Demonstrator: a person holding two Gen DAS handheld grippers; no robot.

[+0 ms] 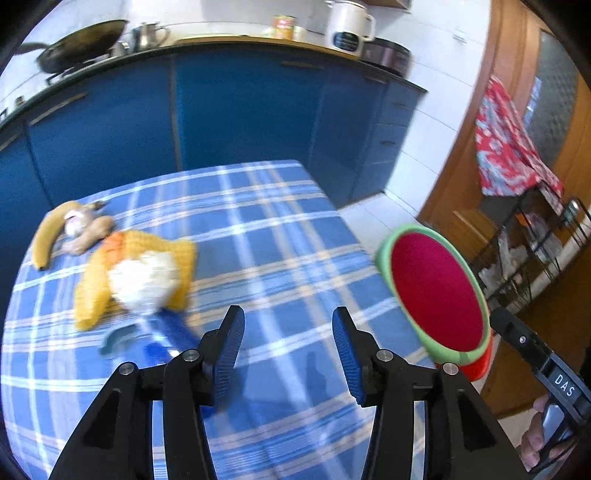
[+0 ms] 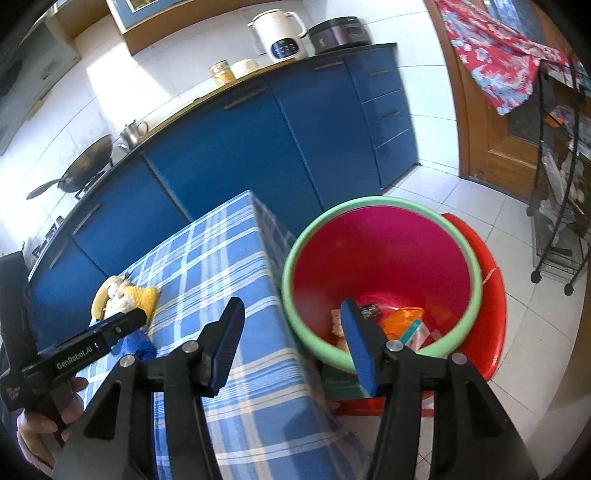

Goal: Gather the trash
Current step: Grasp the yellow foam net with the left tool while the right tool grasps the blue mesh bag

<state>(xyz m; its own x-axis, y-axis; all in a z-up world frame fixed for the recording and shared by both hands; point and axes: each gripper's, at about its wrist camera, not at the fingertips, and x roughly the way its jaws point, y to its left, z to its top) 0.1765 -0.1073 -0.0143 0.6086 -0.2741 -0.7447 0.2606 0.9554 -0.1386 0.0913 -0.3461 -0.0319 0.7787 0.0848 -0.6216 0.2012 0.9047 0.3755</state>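
Both claws gape empty; right claw [image 2: 291,325] above trash-filled bin [image 2: 295,258].

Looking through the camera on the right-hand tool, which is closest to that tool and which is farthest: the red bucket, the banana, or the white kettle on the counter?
From the right tool, seen through its own camera:
1. Red bucket, just ahead and below, beside the table's right edge.
2. Banana, to the left on the checked tablecloth, next to the yellow cloth.
3. White kettle, far back on the counter above the blue cabinets.
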